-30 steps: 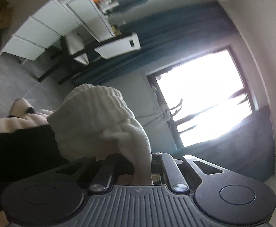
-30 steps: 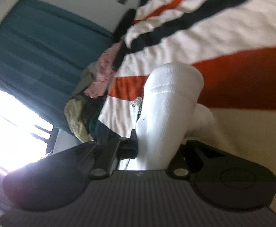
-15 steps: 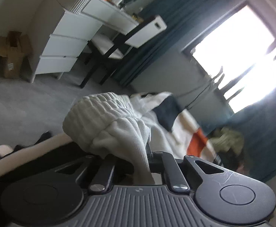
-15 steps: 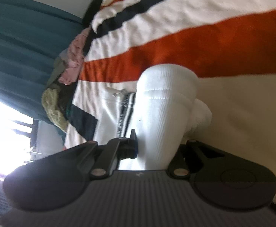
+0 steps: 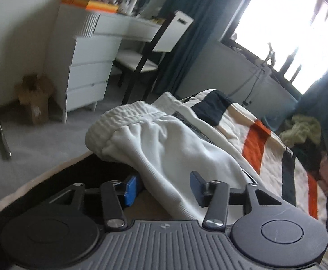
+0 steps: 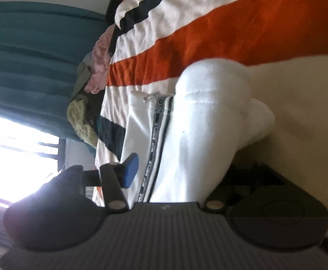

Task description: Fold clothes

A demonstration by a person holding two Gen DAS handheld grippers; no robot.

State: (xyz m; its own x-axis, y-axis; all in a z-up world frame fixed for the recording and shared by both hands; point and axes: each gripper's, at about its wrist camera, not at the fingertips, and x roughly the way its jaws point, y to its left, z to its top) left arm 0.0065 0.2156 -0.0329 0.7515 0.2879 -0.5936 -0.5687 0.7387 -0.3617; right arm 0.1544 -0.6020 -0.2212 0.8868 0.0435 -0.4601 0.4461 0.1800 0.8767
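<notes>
Lying between open claws (image 5: 164, 187), white trousers (image 5: 168, 148)

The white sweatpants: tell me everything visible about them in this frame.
The white sweatpants look like soft fleece, with a gathered elastic waistband and a dark lettered stripe down the side seam. They lie folded over and rumpled on the striped bedspread. Fabric runs between the spread fingers of the left claw and the right claw; both are open, neither pinching it.
</notes>
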